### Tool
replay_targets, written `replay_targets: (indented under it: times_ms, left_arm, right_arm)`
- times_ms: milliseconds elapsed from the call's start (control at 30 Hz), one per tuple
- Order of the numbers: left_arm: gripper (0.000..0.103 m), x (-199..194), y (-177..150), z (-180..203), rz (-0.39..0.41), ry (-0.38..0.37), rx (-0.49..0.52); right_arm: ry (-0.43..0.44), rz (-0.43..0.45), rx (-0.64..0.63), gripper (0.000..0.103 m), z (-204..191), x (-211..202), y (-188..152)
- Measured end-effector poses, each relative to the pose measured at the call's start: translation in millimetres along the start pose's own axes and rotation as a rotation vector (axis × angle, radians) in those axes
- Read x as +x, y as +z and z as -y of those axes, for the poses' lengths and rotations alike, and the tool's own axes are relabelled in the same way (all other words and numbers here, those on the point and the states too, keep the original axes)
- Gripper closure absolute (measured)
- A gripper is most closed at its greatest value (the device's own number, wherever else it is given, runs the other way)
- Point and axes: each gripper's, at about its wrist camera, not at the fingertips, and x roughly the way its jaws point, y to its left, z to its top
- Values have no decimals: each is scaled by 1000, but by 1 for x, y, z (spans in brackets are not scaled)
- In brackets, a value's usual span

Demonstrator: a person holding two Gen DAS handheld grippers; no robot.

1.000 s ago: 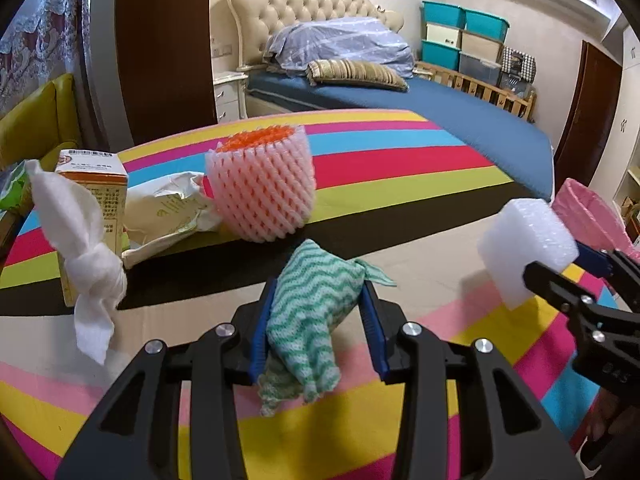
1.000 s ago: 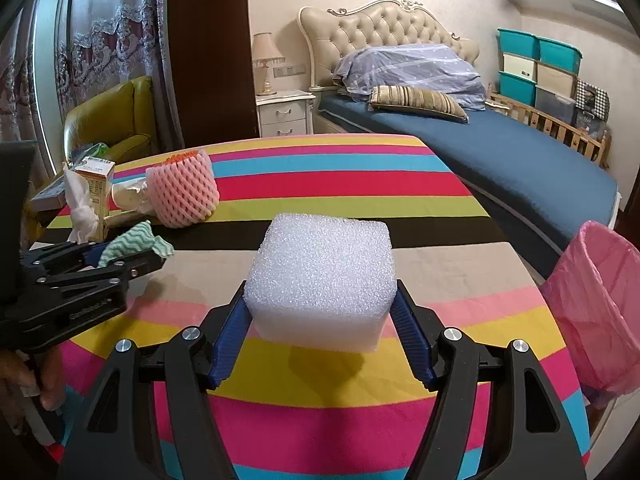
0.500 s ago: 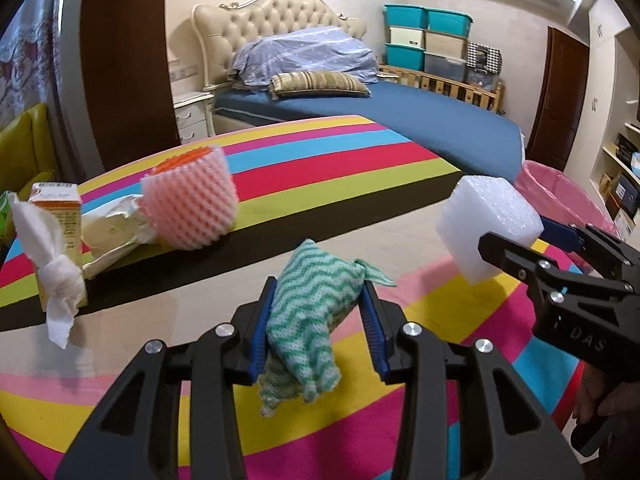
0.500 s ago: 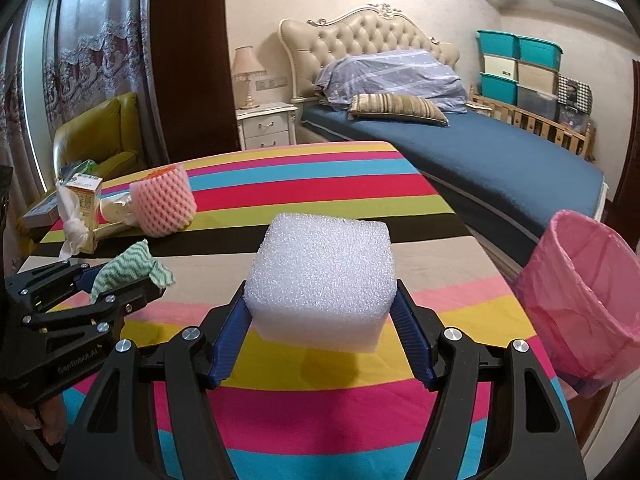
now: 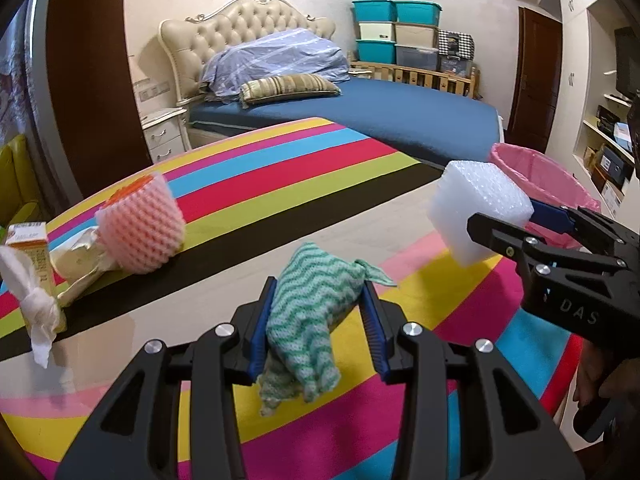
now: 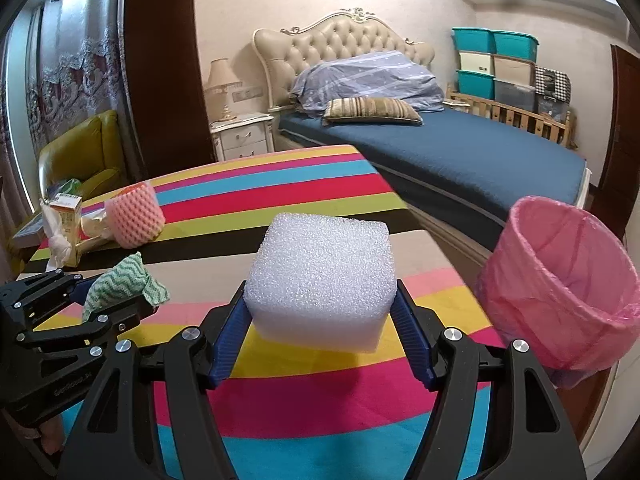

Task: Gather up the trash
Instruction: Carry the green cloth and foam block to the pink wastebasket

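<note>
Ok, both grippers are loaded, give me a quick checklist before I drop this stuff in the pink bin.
1. Right gripper clamped on the white foam block: ok.
2. Left gripper clamped on the green wavy cloth: ok, though its tail hangs loose below.
3. Pink-lined bin open and in view: ok.
4. Foam block above the bin opening: not ok, it is over the striped table.
5. Cloth above the bin: not ok.
6. Room inside the bin: cannot tell.
</note>
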Motion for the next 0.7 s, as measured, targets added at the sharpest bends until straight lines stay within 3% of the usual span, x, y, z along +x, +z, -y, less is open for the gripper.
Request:
replay_targets:
  times_ms: [700]
  left_arm:
    - [63,9,17,64,14,-85,121]
  right_arm:
    - [-120,58,82,38,76,-26,2]
